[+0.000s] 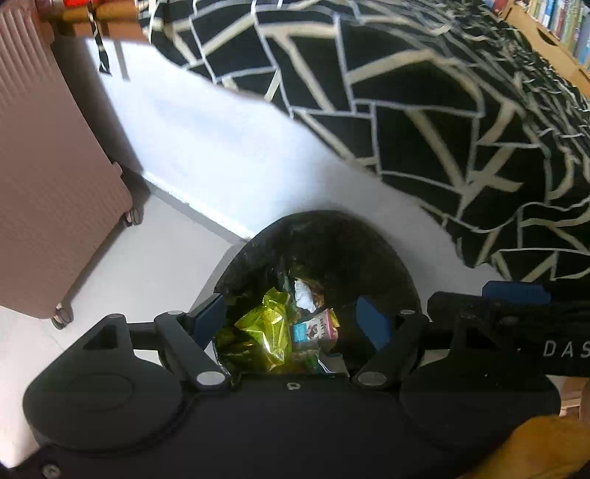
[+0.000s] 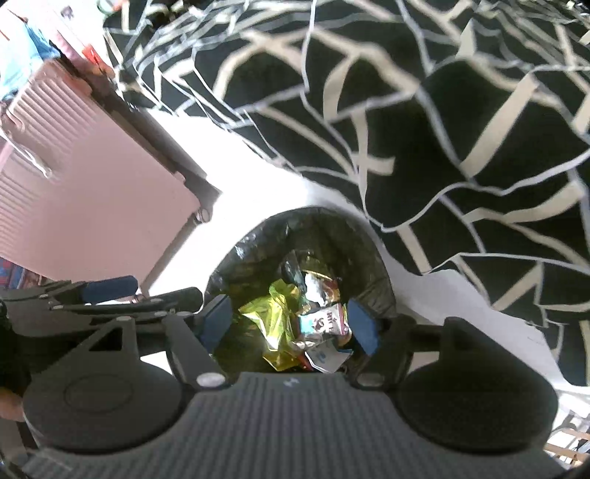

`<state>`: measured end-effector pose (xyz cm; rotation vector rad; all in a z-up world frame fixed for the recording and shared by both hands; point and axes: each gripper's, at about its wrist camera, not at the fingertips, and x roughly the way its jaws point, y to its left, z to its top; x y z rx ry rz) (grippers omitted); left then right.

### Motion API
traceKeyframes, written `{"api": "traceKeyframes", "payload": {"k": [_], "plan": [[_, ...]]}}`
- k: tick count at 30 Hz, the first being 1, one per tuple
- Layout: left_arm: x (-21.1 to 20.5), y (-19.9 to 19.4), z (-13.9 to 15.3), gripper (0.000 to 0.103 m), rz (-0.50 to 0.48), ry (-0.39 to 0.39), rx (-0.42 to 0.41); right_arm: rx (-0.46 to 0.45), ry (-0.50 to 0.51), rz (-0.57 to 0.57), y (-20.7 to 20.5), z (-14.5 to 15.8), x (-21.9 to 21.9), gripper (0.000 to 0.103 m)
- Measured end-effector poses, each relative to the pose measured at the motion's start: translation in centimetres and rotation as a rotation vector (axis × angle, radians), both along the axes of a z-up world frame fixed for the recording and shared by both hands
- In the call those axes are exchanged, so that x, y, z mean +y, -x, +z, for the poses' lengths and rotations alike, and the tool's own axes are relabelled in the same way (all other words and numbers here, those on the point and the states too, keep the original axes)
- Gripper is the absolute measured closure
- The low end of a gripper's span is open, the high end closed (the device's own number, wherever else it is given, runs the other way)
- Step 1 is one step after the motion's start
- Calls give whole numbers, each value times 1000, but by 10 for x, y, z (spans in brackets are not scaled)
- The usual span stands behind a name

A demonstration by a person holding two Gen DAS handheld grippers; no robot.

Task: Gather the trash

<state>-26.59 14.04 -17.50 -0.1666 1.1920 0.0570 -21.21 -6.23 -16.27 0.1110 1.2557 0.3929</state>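
Note:
A black-lined trash bin (image 1: 332, 239) (image 2: 254, 239) stands on the floor against the bed. Inside lie a yellow-green foil wrapper (image 1: 269, 328) (image 2: 274, 324), a small pink and blue carton (image 1: 317, 328) (image 2: 326, 320), and crumpled white paper (image 1: 304, 294). My left gripper (image 1: 291, 320) hovers right over the bin mouth, open, with nothing between its blue pads. My right gripper (image 2: 291, 324) hangs over the same bin, also open and empty. The right gripper's arm (image 1: 509, 306) shows at the right of the left wrist view, and the left gripper (image 2: 110, 291) appears at the left of the right wrist view.
A bed with a black quilt with cream lines (image 1: 424, 110) (image 2: 405, 110) over a white sheet (image 1: 221, 140) fills the top and right. A pink ribbed suitcase (image 1: 48, 165) (image 2: 81, 184) on wheels stands left of the bin. Pale floor tiles (image 1: 129, 265) lie between. Bookshelves (image 1: 556, 25) show far right.

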Motion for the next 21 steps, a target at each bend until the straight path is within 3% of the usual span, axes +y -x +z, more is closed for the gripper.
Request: {"api": "traceKeyframes", "payload": {"k": [7,21], "plan": [[-8,12,30,21,18,-11,26,-34,-11,-4,15,32,-8,19],[-18,32,49,20,56,-56,79,-77,-7,0,31,63,-20,17]]}}
